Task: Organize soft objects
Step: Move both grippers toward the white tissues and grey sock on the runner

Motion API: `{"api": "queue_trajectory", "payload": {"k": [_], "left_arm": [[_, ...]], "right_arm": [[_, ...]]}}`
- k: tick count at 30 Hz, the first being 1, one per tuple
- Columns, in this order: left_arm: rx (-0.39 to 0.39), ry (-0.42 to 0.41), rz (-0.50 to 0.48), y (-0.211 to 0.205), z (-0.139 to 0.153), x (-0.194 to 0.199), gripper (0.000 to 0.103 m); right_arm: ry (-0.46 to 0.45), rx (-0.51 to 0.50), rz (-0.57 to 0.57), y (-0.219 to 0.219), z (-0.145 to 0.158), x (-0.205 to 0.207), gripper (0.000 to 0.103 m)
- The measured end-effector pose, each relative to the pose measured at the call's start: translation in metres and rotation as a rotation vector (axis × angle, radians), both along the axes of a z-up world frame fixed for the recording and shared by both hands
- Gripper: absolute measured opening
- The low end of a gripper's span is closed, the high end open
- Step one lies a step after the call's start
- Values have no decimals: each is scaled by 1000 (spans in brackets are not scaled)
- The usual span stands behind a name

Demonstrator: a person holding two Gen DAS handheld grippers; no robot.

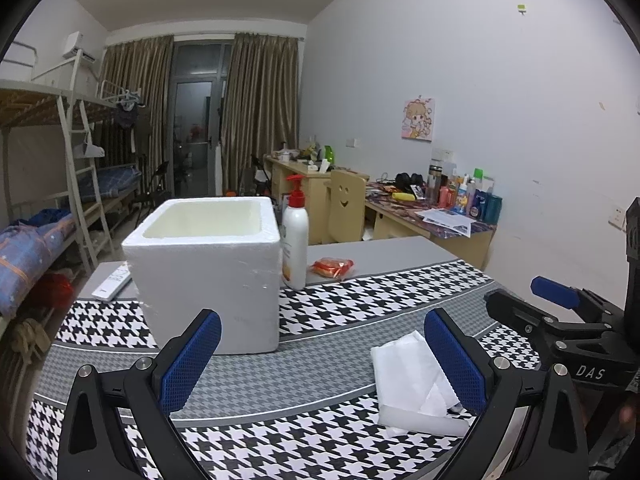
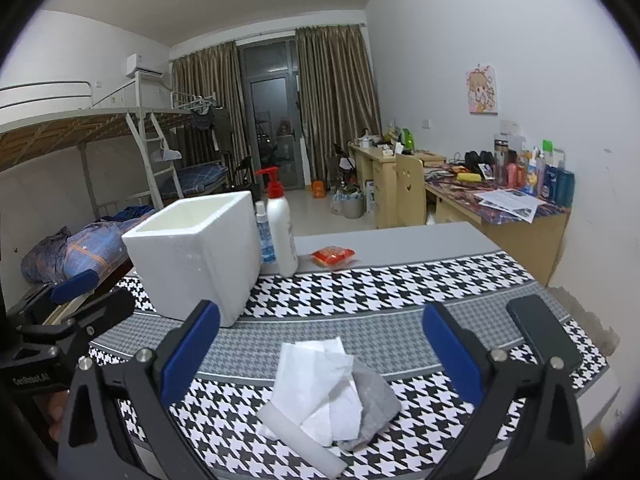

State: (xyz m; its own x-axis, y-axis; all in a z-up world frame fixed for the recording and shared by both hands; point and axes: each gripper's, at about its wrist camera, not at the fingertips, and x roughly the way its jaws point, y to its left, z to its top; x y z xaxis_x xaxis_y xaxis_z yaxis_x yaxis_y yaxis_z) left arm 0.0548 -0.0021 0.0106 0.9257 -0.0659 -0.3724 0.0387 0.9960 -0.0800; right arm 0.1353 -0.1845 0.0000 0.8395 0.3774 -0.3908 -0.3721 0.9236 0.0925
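Dorm room, bunks left, cluttered desks right; work surface is a table under a houndstooth cloth [image 2: 380, 288]. Nearest, a loose pile: white tissues [image 2: 316, 376] over a grey cloth [image 2: 378, 398], with a white foam strip [image 2: 296, 432] at the near edge. All likely light and limp; pinch a bunched fold, not a flat edge. Right gripper [image 2: 320, 364] hovers low over the pile, jaws wide, empty. Left gripper [image 1: 322, 360] alongside, pile by its right finger, also wide and empty. Beyond, an open foam box [image 1: 208, 268], probable destination; behind it a lotion bottle [image 1: 295, 240] and red packet [image 1: 332, 268].
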Motion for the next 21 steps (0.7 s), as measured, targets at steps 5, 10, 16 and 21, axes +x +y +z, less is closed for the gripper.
{"api": "queue_trajectory", "payload": {"k": [5,10,16,21], "left_arm": [[4,12,-26,-9,-5,3,102],[9,39,-45,-16,-12,10,102],[10,58,-54,-22,-20,16,102],[10,77,-74,-30,-24,22,102]], "right_arm": [[1,-7,-13,-7,-3,-1,102],[-1,-28,-33,-11,-6,-1,102],[29,-24,-33,-19,-15,2,102],[48,-32,-50,-26,-22,4,102]]}}
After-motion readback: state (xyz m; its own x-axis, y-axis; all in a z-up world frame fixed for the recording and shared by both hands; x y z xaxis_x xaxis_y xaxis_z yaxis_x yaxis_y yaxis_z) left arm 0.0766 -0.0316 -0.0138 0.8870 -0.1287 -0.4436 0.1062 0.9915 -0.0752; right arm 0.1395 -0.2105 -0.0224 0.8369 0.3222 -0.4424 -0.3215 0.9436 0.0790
